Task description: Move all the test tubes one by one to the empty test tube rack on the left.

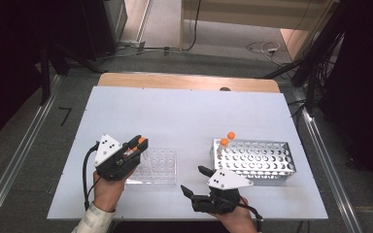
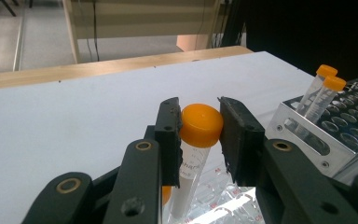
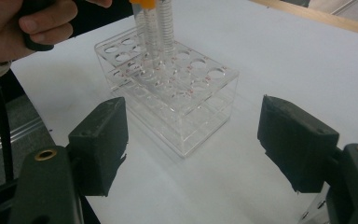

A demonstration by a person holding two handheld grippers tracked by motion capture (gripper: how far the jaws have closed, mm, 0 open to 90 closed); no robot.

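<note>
Left gripper [image 2: 200,135] clamped on a tube [image 2: 191,163], both pads pressed against the sides of its orange cap [image 2: 201,125]. Tube long axis close to vertical, cap end up, body running down between the jaws toward the clear plastic rack [image 1: 156,166]. Lower end hidden in the left gripper view behind the jaw links, so seated depth not readable; in the right gripper view, tube bodies [image 3: 154,28] standing upright in the back rows of the clear rack [image 3: 177,93], bottoms down in the holes. Second orange cap partly visible low down behind the left jaw. In the high view, left gripper [image 1: 137,148] sitting over the left edge of the clear rack, left hand [image 1: 108,190] below it at the near table edge. Right gripper [image 1: 194,182] near the front of the white table [image 1: 184,111], jaws spread wide, nothing between them, pointing left toward the clear rack; right gripper view confirms both pads well apart with bare table and rack between. Metal rack [image 1: 257,160] just right of the right gripper, two more orange-capped tubes [image 1: 227,140] in its far-left corner, leaning slightly, caps up. Clear rack and metal rack side by side, apart, not touching.
</note>
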